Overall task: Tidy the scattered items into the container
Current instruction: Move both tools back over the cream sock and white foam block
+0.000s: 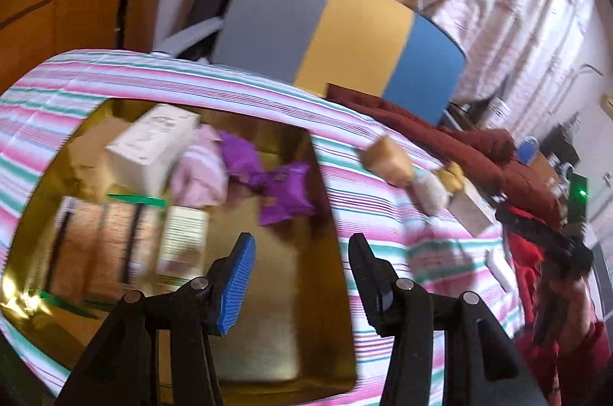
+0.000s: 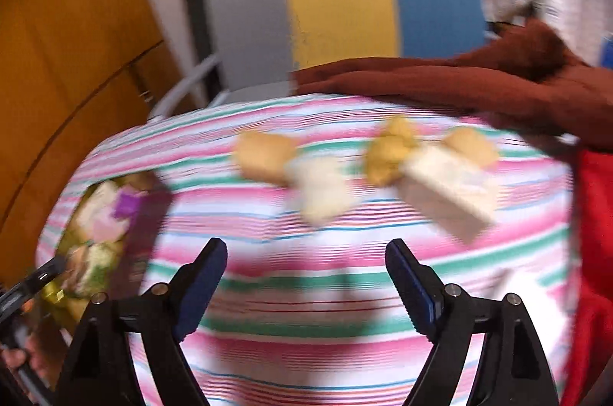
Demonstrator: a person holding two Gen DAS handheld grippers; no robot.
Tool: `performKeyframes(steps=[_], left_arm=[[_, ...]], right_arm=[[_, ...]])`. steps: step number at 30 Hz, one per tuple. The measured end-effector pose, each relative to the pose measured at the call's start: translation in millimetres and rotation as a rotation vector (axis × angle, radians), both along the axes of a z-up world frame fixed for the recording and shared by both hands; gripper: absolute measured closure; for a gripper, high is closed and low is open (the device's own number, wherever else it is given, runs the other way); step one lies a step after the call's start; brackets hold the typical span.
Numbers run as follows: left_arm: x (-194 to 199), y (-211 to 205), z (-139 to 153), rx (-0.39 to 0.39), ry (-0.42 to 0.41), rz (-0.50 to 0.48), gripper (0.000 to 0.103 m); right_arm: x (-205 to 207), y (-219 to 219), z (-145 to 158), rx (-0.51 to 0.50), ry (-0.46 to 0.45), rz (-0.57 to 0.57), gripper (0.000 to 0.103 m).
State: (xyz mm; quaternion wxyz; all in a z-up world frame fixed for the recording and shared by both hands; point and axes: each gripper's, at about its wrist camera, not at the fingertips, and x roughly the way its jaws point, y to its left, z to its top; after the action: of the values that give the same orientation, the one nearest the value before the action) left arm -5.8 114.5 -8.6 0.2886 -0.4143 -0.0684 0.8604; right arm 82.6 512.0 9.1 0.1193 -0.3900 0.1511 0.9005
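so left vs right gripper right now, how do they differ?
Left gripper hangs over the gold-lined container, above a bare patch of its floor; right gripper hangs over the striped cloth, facing the loose items such as the white box. The right jaws stand wider apart than the left. Shared: both open, both empty, black fingers with blue pads.

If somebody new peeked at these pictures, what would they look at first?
Probably the shiny gold box sunk in the pink and green striped cloth, already full of purple packets and a white carton. Next, the yellowish and cream items scattered farther back on the cloth, beyond the open right gripper. Behind it all stands a grey, yellow and blue chair back.
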Motion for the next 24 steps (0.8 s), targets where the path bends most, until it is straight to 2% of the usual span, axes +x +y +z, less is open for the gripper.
performKeyframes(steps=[5,10,11,15,19,24], left_arm=[[18,38,4,0.0,0.0,-0.104,0.052],[33,68,3,-0.013,-0.003,-0.178,0.052],[35,72,2,-0.016,-0.006,-0.189,0.052],[42,84,-2,-0.037,-0.013,-0.214,0.052],[46,89,-5,-0.039,-0.02,-0.223,0.052],[48,96,-12,-0.044,-0.056,-0.233,0.052]], right_arm=[[33,72,-9,-0.034,-0.036,-0.19,0.01],[59,109,-24,-0.096,-0.046,-0.33,0.009],[62,116,-28,-0.136,-0.044,-0.357,0.009],[69,129,-43,-0.198,-0.095,-0.413,0.007],[69,135,-59,-0.257,-0.14,-0.421,0.007],[61,122,-57,-0.221,-0.149,-0.37,0.006]])
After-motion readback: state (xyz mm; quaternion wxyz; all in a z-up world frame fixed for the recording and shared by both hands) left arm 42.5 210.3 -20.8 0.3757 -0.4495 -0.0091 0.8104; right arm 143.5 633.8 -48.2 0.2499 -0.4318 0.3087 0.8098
